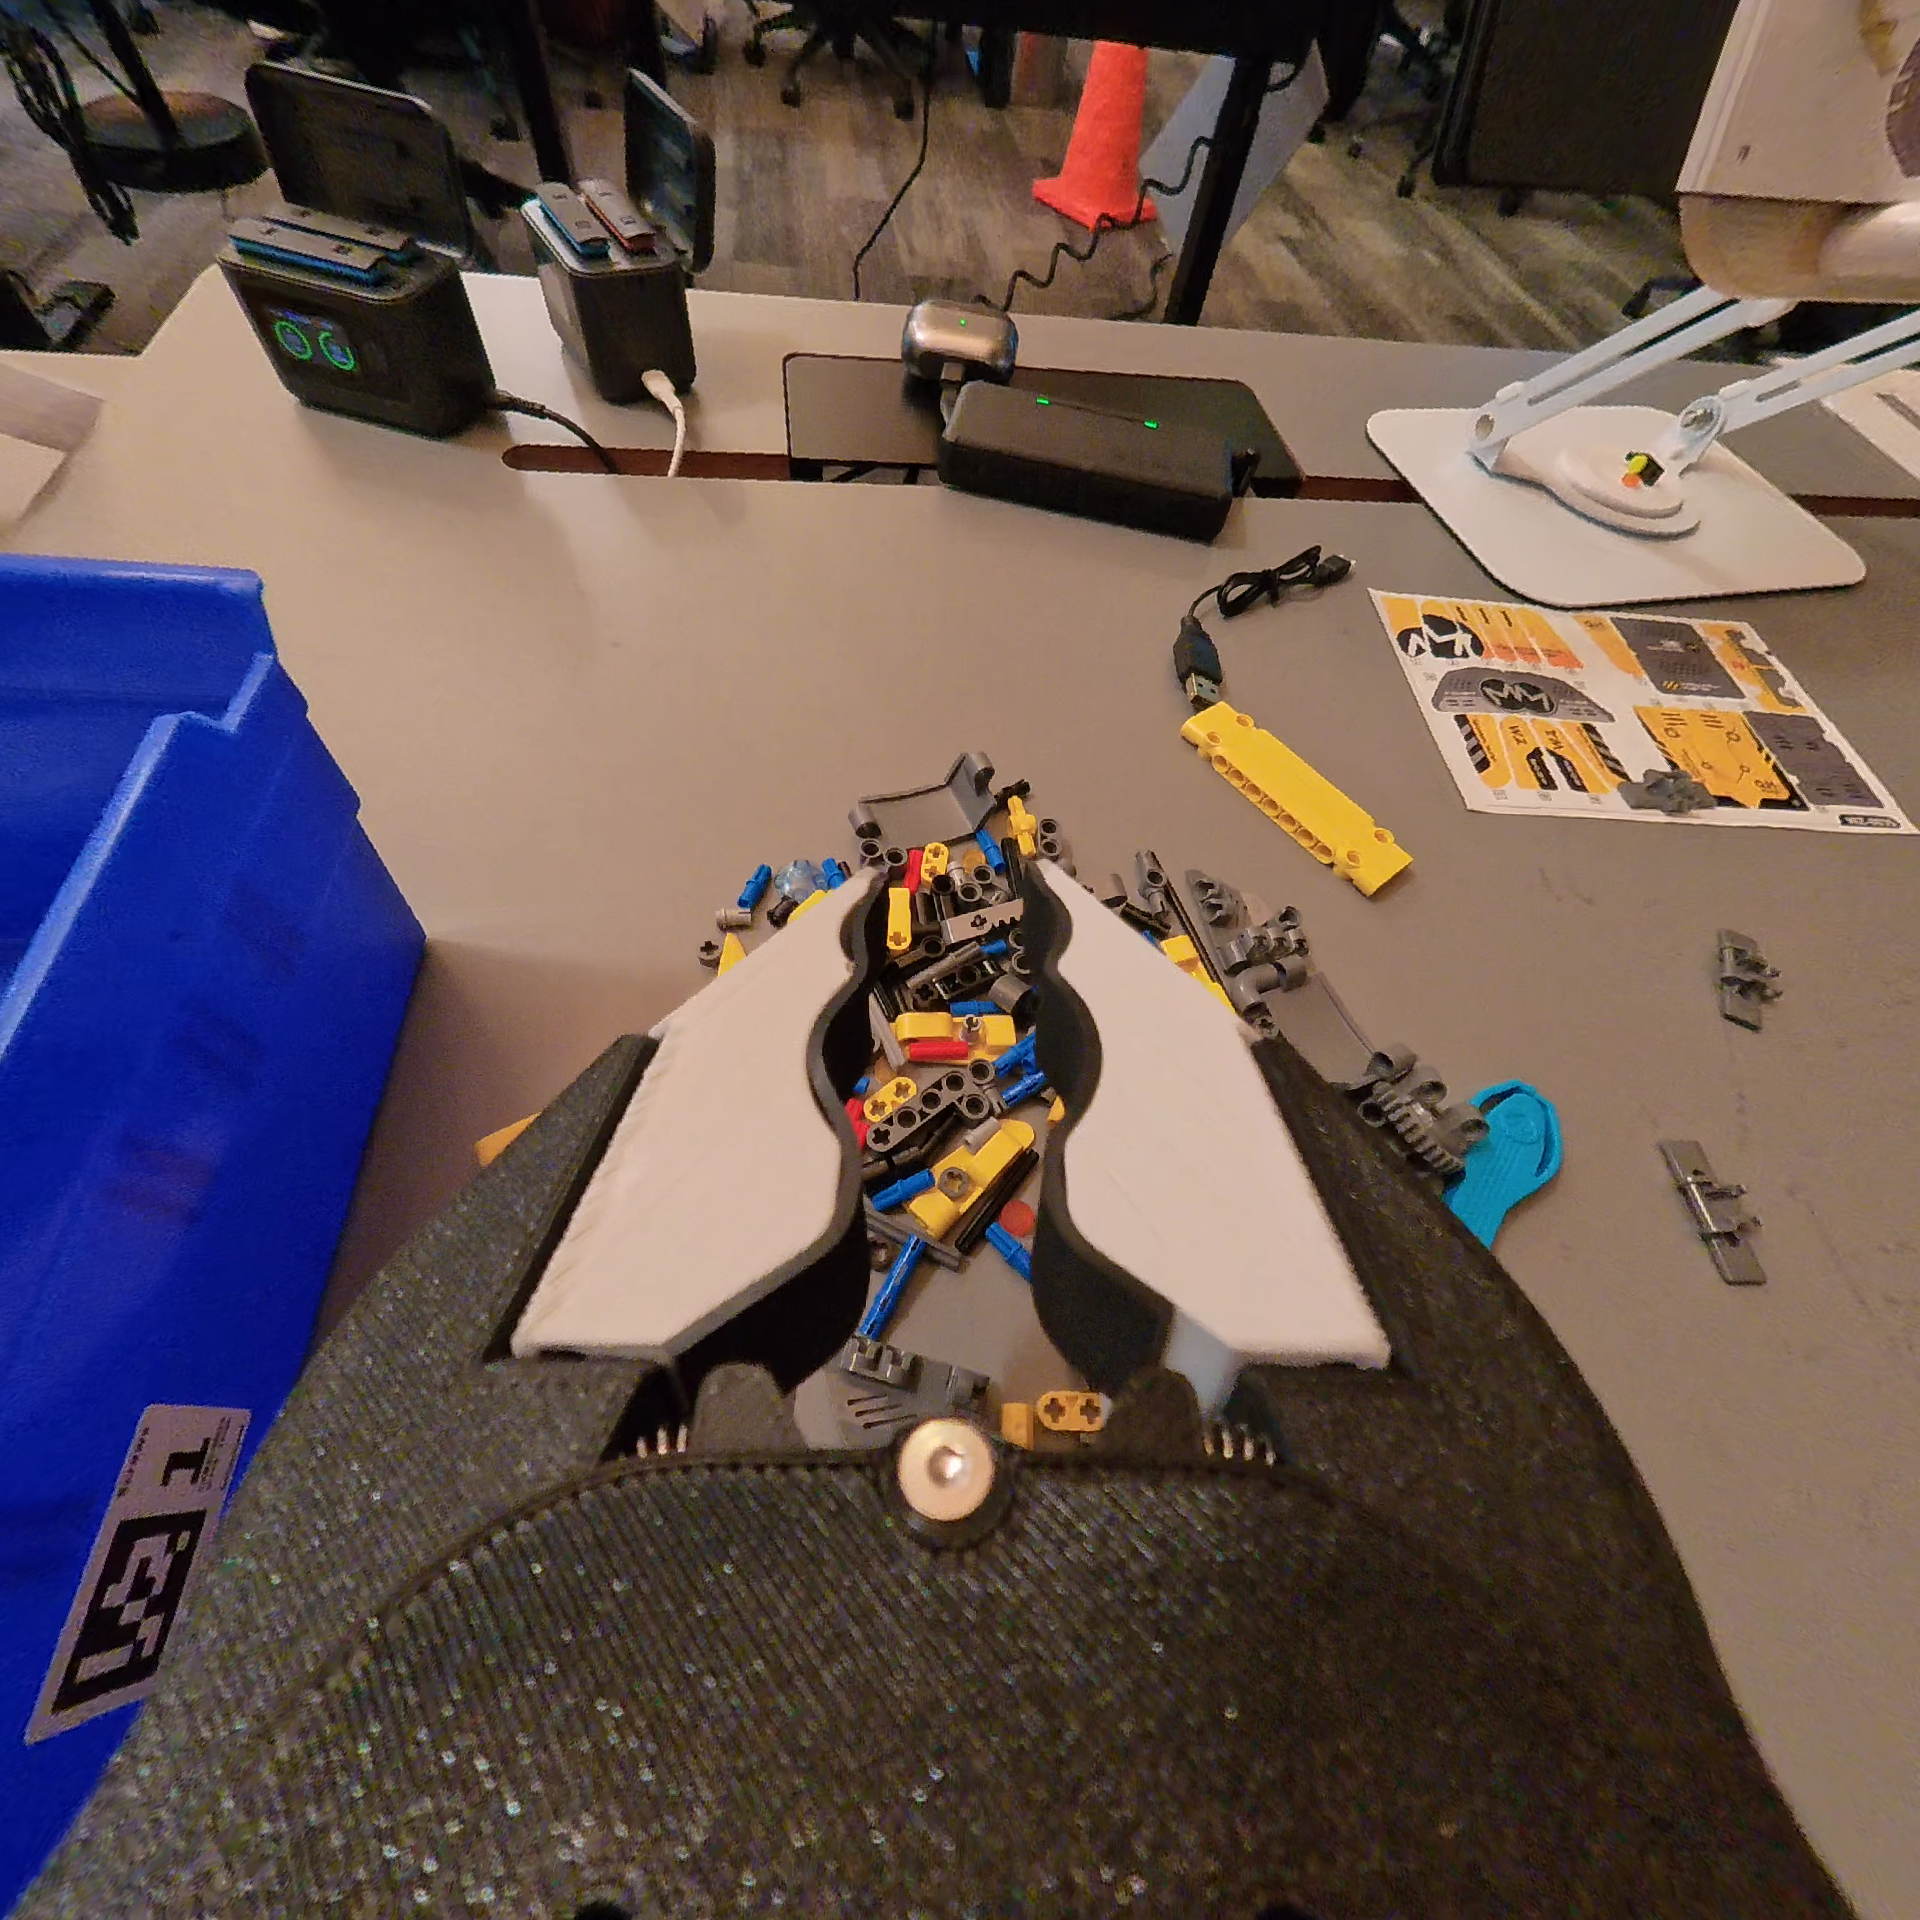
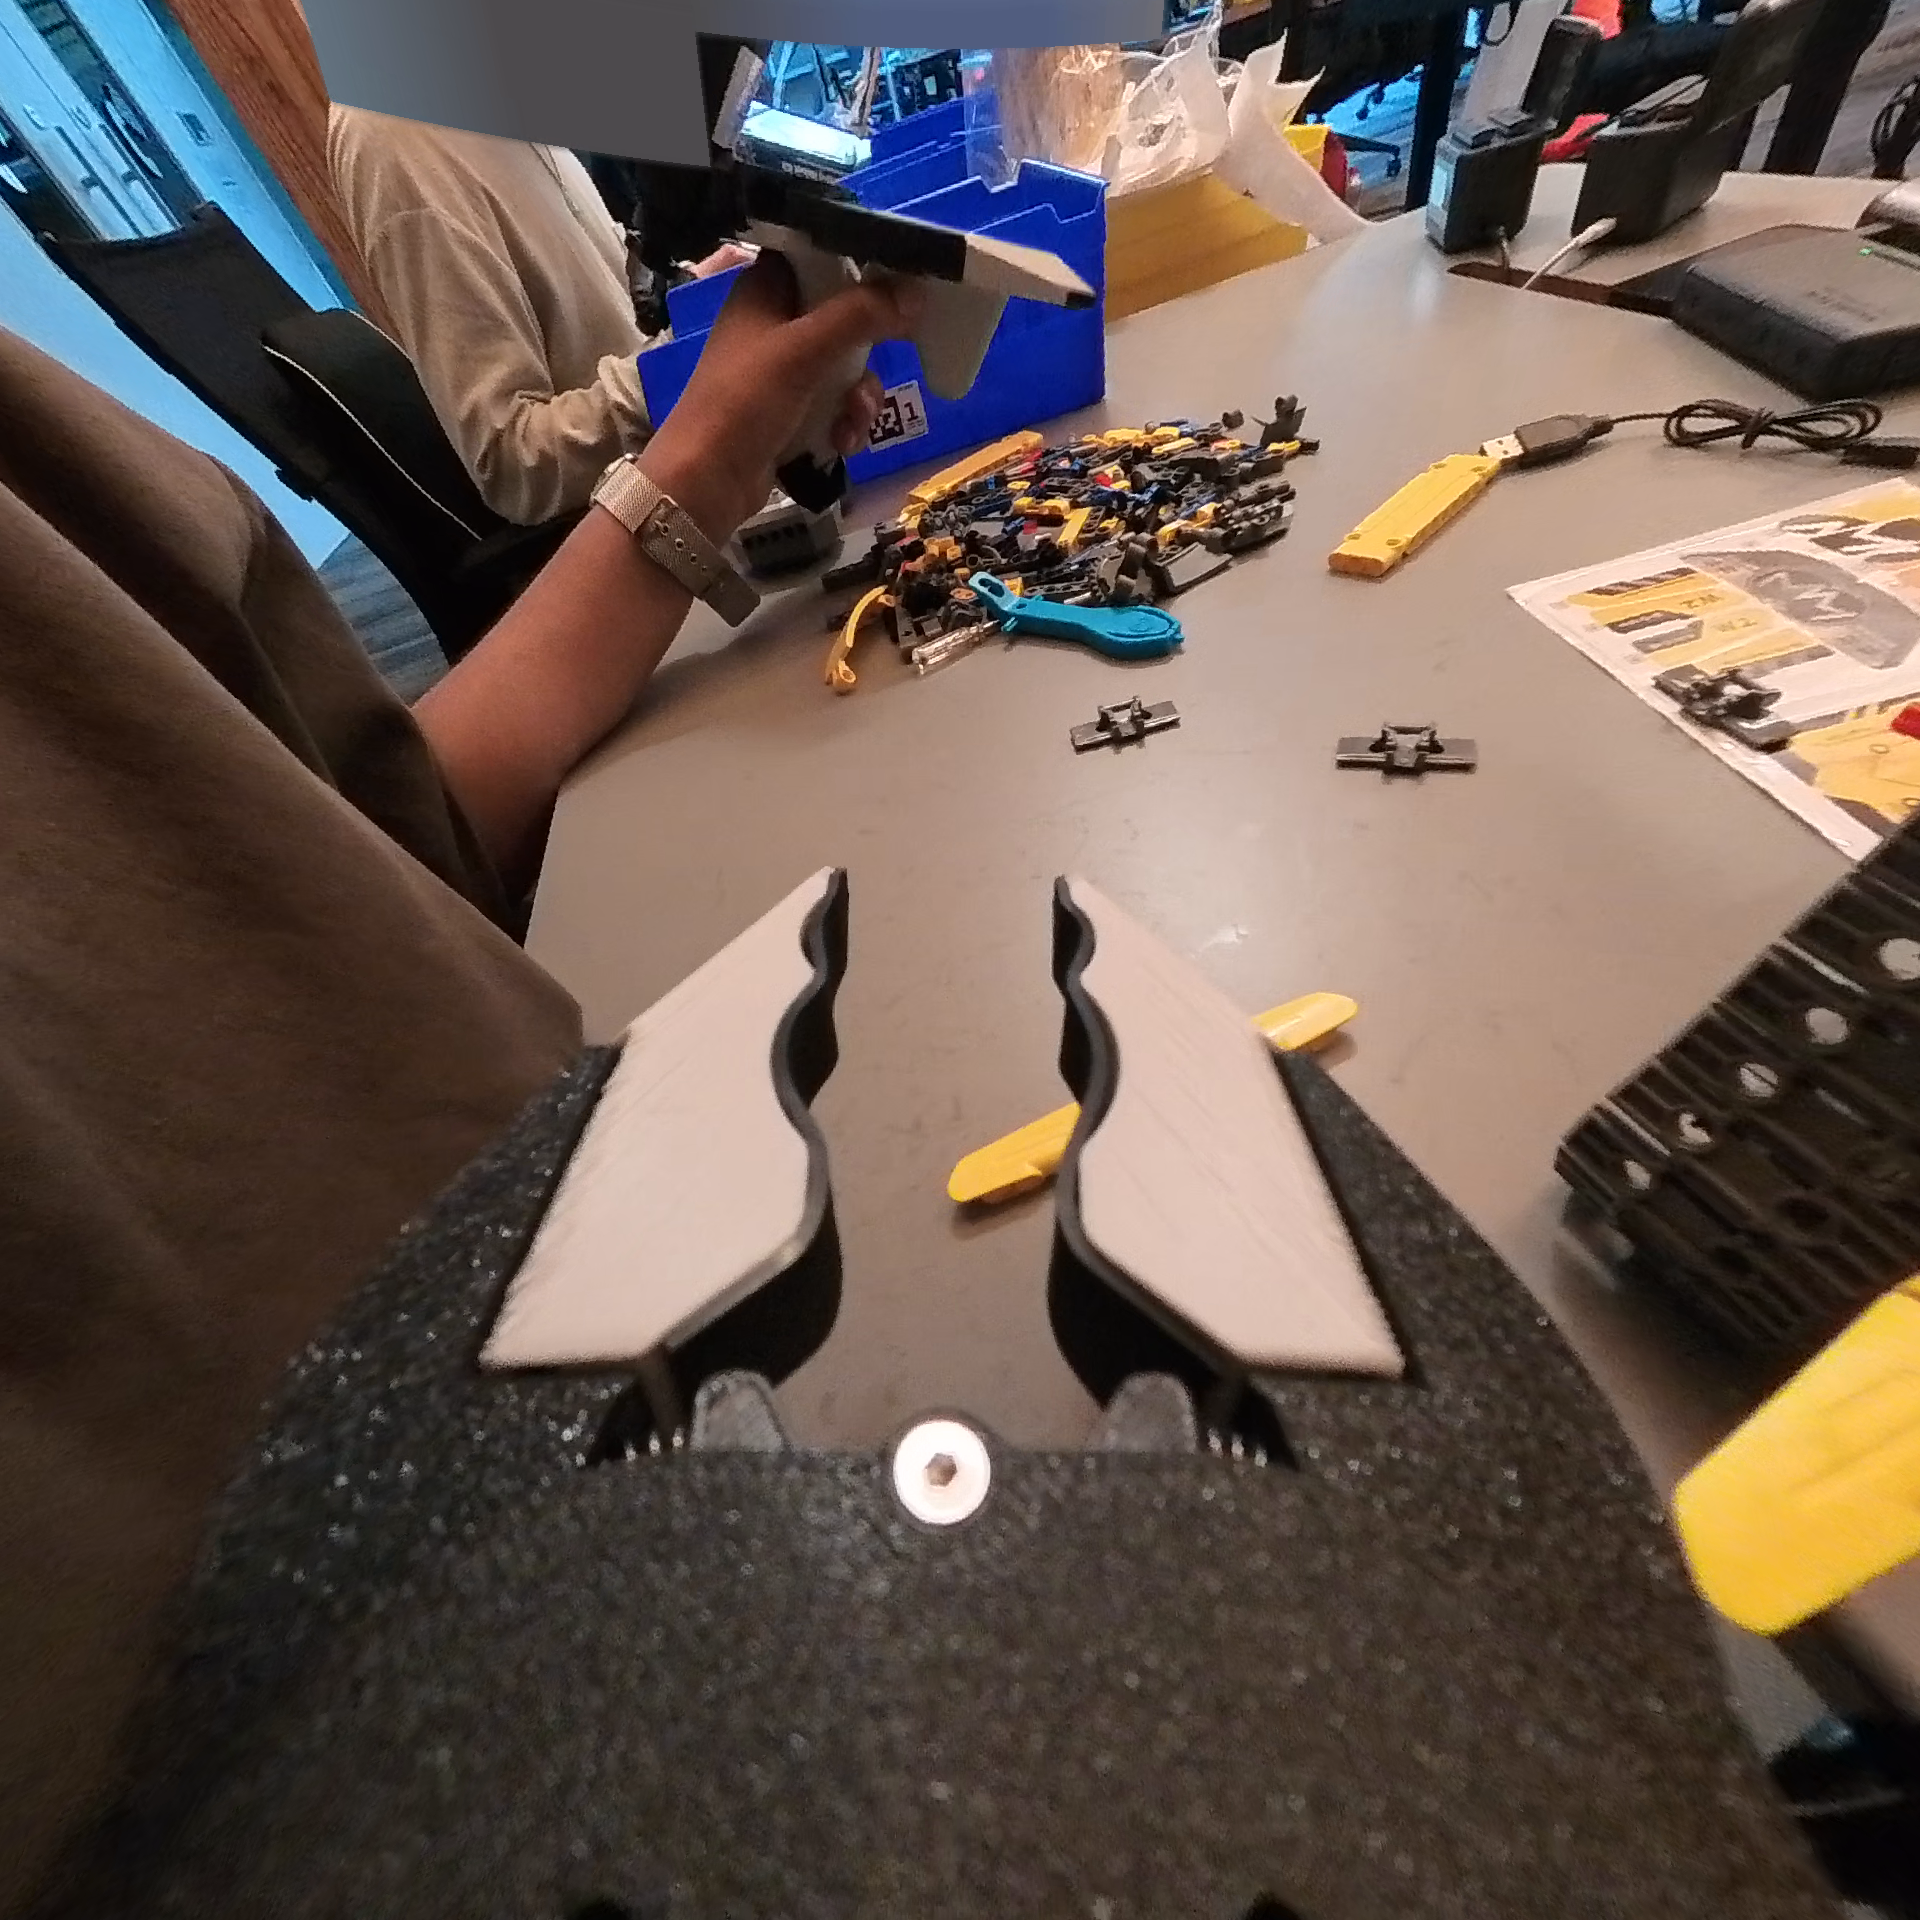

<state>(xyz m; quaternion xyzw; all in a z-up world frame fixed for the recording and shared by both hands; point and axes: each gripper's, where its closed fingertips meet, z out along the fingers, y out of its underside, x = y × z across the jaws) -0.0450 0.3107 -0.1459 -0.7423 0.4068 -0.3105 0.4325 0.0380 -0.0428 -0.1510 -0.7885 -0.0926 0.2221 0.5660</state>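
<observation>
My left gripper is open and empty, held above a pile of small yellow, blue, grey and black building pieces on the grey table. The right wrist view shows it in a hand, well above the same pile. My right gripper is open and empty, low over bare table near the front edge. A curved yellow piece lies under its right finger. A long yellow beam lies to the right of the pile and also shows in the right wrist view.
A blue bin stands left of the pile. A teal tool, two grey track links, a sticker sheet and a USB cable lie to the right. A black perforated assembly sits at my right. Chargers and a lamp base stand at the back. Some 35 cm of space lies between my two pairs of fingers. My right tips are about 30 cm from the long yellow beam, my left tips only 15 cm.
</observation>
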